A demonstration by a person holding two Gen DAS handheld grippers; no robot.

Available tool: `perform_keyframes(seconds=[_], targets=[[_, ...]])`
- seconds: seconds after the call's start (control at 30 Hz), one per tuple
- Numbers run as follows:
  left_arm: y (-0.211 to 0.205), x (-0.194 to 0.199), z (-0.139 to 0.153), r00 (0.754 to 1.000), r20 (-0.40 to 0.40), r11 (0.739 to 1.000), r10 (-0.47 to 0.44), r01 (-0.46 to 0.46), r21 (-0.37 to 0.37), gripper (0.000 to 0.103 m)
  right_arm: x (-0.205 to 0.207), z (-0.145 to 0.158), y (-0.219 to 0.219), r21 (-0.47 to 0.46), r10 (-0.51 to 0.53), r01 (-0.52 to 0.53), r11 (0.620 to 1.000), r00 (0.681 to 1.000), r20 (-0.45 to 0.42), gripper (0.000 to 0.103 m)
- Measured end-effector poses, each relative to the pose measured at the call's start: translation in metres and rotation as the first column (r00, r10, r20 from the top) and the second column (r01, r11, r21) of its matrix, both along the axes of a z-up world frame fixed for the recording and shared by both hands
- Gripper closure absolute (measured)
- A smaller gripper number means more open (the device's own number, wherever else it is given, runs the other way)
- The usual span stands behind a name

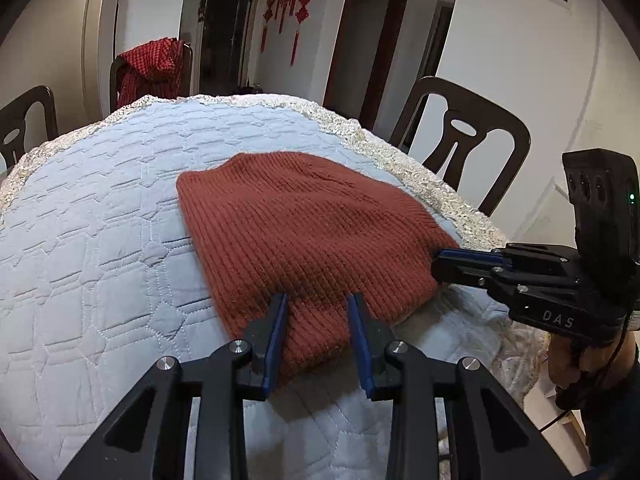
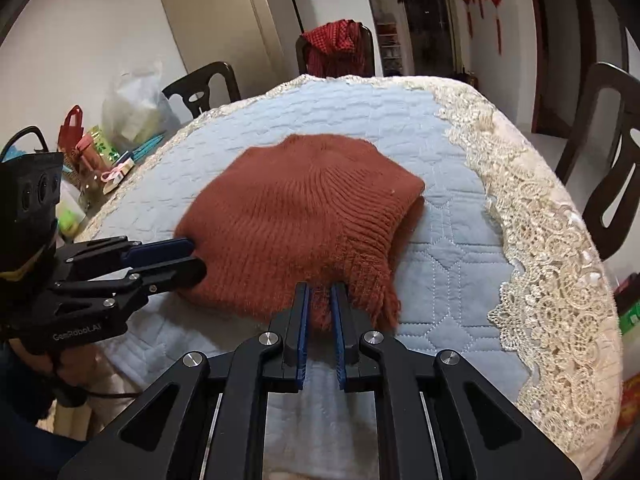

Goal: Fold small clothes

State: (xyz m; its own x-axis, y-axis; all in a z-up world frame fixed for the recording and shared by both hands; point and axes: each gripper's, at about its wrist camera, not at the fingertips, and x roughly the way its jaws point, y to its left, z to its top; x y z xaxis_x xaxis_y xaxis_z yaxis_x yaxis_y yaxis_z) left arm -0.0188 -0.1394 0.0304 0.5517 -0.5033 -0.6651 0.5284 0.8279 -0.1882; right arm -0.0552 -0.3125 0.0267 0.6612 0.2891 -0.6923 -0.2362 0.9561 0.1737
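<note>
Rust-red knit beanie [image 1: 304, 236] lies flat on my quilted blue table cover [image 1: 100, 240], near lace-trimmed edge. My left gripper [image 1: 318, 300] half open, fingers straddling beanie's near corner, not pinching. My right gripper [image 2: 319, 290] nearly closed, clamping fringed brim. Red checked cloth [image 1: 154, 68] draped on far chair.

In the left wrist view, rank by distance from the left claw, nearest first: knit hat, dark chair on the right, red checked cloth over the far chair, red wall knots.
From the left claw:
1. Knit hat, between its fingers.
2. Dark chair, right, beside the table.
3. Red checked cloth, far left, beyond the table.
4. Red wall knots, back wall.
</note>
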Motion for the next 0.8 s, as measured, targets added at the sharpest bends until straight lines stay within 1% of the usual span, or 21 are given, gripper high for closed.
perform_keyframes(seconds=[0.07,0.1,0.13,0.2,0.23,0.3,0.43,0.5,0.57,0.6,0.67,0.7,0.73,0.8], targets=[[0.005,0.000,0.002,1.000,0.004,1.000,0.017,-0.017,-0.001,0.069,-0.005,0.006,-0.002,-0.002,-0.001,0.001,1.000,1.000,0.028,0.092],[0.008,0.002,0.002,1.000,-0.003,1.000,0.024,-0.024,-0.015,0.069,-0.006,0.007,-0.004,0.001,-0.010,0.010,1.000,0.999,0.033,0.092],[0.011,0.004,0.002,1.000,-0.010,0.999,0.027,-0.028,-0.029,0.069,-0.005,0.007,-0.009,0.022,-0.021,0.020,1.000,0.999,0.034,0.092],[0.013,0.010,-0.003,0.999,-0.032,0.999,0.033,-0.034,-0.042,0.069,0.000,0.003,-0.016,0.064,-0.036,0.035,0.997,0.999,0.016,0.092],[0.013,0.012,-0.005,0.999,-0.043,0.998,0.032,-0.034,-0.049,0.069,0.003,0.000,-0.017,0.063,-0.043,0.043,0.997,0.999,0.004,0.092],[0.011,0.009,-0.004,0.999,-0.031,0.999,0.032,-0.033,-0.037,0.069,0.009,-0.011,-0.019,0.062,-0.055,0.057,0.996,0.998,-0.030,0.092],[0.015,0.010,0.006,0.998,-0.038,0.997,0.045,-0.048,-0.065,0.069,0.004,0.001,-0.018,0.087,-0.058,0.058,0.995,0.998,-0.007,0.092],[0.018,0.015,0.010,0.997,-0.026,0.996,0.075,-0.077,-0.050,0.069,0.002,0.009,-0.019,0.107,-0.052,0.051,0.993,0.999,0.014,0.092],[0.019,0.022,0.012,0.994,-0.032,0.993,0.108,-0.109,-0.042,0.069,0.004,0.013,-0.021,0.117,-0.060,0.056,0.992,0.998,0.026,0.088],[0.020,0.025,0.012,0.992,-0.038,0.991,0.124,-0.125,-0.043,0.068,0.007,0.013,-0.023,0.119,-0.067,0.063,0.991,0.997,0.025,0.084],[0.020,0.030,0.012,0.988,-0.045,0.988,0.151,-0.152,-0.034,0.064,0.012,0.014,-0.026,0.139,-0.083,0.079,0.987,0.996,0.024,0.075],[0.020,0.032,0.012,0.986,-0.049,0.987,0.157,-0.159,-0.037,0.063,0.014,0.015,-0.027,0.148,-0.085,0.081,0.986,0.996,0.025,0.066],[0.019,0.033,0.012,0.986,-0.053,0.986,0.158,-0.160,-0.039,0.063,0.016,0.015,-0.029,0.160,-0.090,0.084,0.984,0.996,0.027,0.063],[0.017,0.035,0.011,0.985,-0.056,0.986,0.162,-0.164,-0.038,0.063,0.021,0.014,-0.031,0.174,-0.094,0.090,0.981,0.995,0.018,0.062]])
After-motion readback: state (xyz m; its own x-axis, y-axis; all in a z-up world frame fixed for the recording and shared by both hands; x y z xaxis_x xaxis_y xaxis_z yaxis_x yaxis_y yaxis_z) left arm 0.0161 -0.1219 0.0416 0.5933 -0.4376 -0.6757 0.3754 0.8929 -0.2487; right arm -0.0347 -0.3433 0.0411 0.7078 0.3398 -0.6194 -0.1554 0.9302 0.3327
